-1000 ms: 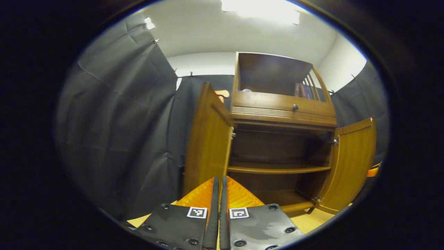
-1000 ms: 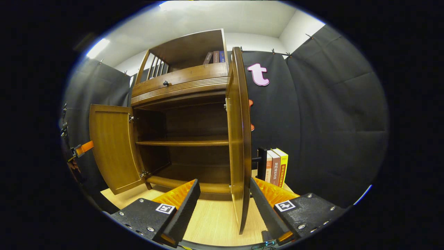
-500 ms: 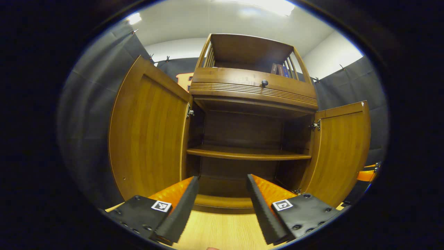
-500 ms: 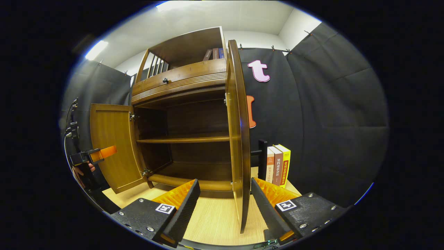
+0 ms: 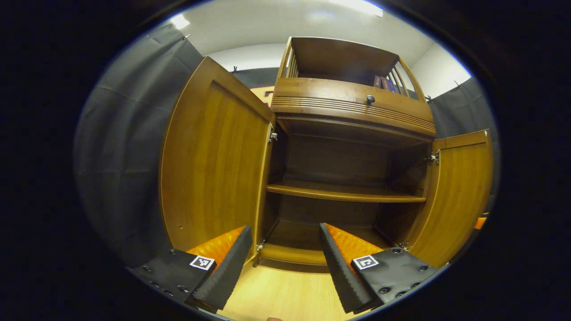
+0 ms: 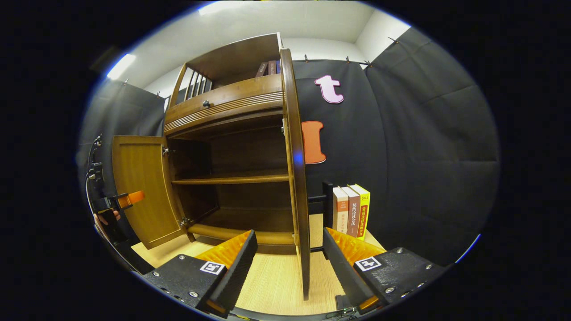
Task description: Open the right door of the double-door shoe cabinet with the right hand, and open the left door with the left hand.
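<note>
Booth w/ dark cloth walls, white ceiling, pale wood desk (image 6: 276,285) under everything.

Nearest, right gripper view: right gripper (image 6: 289,254) has its fingers spread wide, holding nothing. The right door (image 6: 298,178) stands edge-on between them, its free edge down in the gap; whether either finger touches it, can't tell. Left gripper view: left gripper (image 5: 282,254) is also spread wide and empty, pointed at the cabinet's bottom sill. The left door (image 5: 214,165) is swung out just beside its left finger, apart from it.

Step in hand, by my read: both doors look fully open, so task approx. done and what's left is to back off clean. Keep fingers apart, draw each gripper straight back along its own axis, don't sweep sideways; right one esp., as a sideways move would knock the door shut again.

Farther: shoe cabinet (image 5: 352,120) interior, one shelf (image 5: 343,194), bare. Drawer knob (image 5: 370,98) above. Books (image 6: 351,214) stand on the desk right of the cabinet.

Hard to make out: door handles sit on outer faces, turned away. Far left in right gripper view, the left gripper sits small by a hand (image 6: 106,218) at the left door's edge, so its finger gap can't be read there.
</note>
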The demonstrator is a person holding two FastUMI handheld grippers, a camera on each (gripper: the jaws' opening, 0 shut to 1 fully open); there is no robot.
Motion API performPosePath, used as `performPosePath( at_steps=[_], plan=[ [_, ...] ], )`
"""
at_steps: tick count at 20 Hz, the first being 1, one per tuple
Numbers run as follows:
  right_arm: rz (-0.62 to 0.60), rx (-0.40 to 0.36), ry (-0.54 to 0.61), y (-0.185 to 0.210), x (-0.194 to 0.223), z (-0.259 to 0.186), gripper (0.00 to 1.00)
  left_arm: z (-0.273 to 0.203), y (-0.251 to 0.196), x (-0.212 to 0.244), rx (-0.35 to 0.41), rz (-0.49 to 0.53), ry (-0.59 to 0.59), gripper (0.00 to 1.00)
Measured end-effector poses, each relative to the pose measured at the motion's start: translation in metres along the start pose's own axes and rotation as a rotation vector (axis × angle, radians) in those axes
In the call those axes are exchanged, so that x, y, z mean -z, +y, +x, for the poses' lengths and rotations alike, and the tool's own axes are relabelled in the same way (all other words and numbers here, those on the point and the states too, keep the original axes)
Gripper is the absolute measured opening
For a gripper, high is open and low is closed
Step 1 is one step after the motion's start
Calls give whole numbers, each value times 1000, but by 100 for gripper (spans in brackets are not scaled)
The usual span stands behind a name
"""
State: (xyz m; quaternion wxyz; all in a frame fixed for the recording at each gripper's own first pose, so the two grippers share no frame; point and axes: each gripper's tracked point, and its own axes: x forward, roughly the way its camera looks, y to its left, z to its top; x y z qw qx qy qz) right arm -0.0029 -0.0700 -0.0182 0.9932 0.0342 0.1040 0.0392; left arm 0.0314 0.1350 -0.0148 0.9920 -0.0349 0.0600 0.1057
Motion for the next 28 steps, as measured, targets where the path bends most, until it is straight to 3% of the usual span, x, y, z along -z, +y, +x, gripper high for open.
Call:
performPosePath(
  at_steps=[9,10,11,12,14,15,18,23,24,28],
  plan=[
    [3,5,-22,-2,-6,4,98,-8,-8,-7,26,89,-35,94],
    [3,4,-25,0,-6,5,84,-9,-11,-6,35,90,-33,94],
    [0,5,-27,0,-6,5,84,-10,-14,-6,42,91,-33,94],
    [-1,5,-27,0,-6,6,98,-11,-15,-7,46,97,-36,94],
    [4,4,-32,1,-7,6,98,-11,-16,-10,49,108,-46,94],
    [6,4,-36,2,-8,6,91,-12,-17,-11,54,103,-45,94],
    [6,11,-45,0,-9,4,91,-13,-19,-13,63,98,-48,94],
    [10,19,-54,-1,-11,2,91,-12,-22,-15,75,103,-52,94],
    [10,21,-55,-2,-11,1,98,-12,-21,-15,75,101,-52,94],
    [10,26,-51,-2,-10,-2,98,-12,-22,-12,79,96,-45,94]
  ],
)
